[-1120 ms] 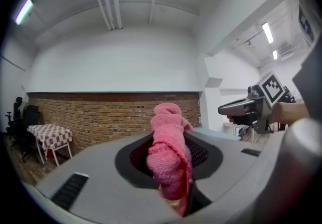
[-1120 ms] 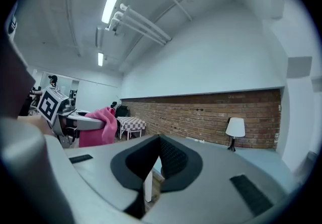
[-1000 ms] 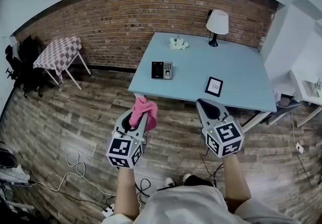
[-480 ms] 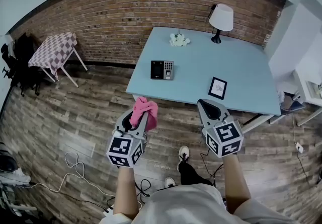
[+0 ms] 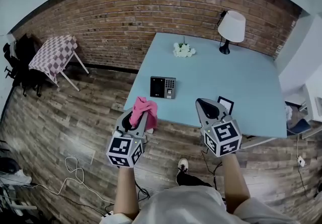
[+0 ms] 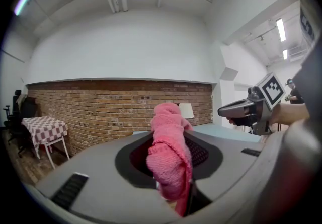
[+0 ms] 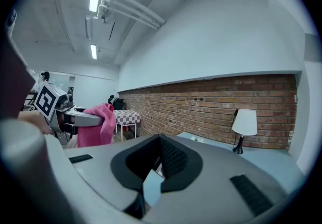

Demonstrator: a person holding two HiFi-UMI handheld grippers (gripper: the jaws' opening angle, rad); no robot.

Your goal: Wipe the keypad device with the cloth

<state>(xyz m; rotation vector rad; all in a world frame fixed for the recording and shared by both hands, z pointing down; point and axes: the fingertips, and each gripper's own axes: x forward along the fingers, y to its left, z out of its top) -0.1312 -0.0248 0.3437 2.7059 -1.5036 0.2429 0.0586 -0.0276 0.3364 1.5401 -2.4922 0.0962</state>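
Soft and light, the pink cloth (image 5: 145,109), pinched by a fold in the left gripper (image 5: 139,119), should mould over the rigid keypad device (image 5: 163,87) lying on the table's (image 5: 241,92) near left, while the right gripper (image 5: 208,109) has its jaws together, empty.

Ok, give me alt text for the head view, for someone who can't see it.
From above: the left tongs grip a pink cloth beside the empty right tongs, near a pale blue table holding a black keypad device, picture frame, flowers and lamp.
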